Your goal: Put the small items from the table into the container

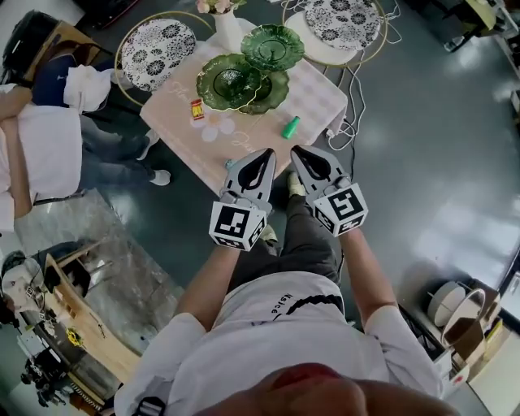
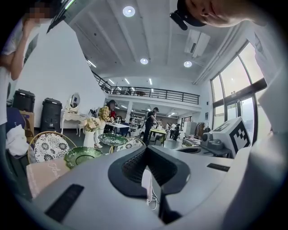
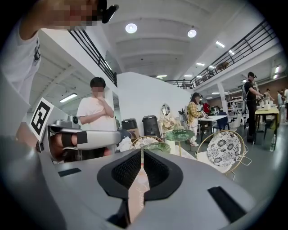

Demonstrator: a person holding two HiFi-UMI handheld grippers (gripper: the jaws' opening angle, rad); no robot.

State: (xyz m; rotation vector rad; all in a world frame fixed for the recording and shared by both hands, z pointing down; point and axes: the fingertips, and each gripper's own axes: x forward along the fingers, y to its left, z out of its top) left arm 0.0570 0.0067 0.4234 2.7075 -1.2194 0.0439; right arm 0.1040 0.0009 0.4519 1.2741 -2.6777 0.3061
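A small table with a pink cloth (image 1: 321, 97) stands ahead of me. On it sit stacked green glass dishes (image 1: 236, 81), with a higher one (image 1: 272, 45) behind. Small items lie on the cloth: a red and yellow piece (image 1: 197, 109), pale round pieces (image 1: 211, 128) and a green piece (image 1: 290, 127). My left gripper (image 1: 266, 154) and right gripper (image 1: 297, 153) hover side by side over the table's near edge, both shut and empty. In the left gripper view the gripper (image 2: 146, 150) points past the dishes (image 2: 82, 156). The right gripper (image 3: 142, 150) points at them (image 3: 157, 147).
Two round chairs with floral cushions (image 1: 158, 49) (image 1: 341, 20) stand behind the table, and a white vase of flowers (image 1: 227, 28) sits at its far edge. A person (image 1: 41, 138) sits at the left. Cables (image 1: 357, 89) trail on the floor at the right. Clutter (image 1: 73, 309) fills the lower left.
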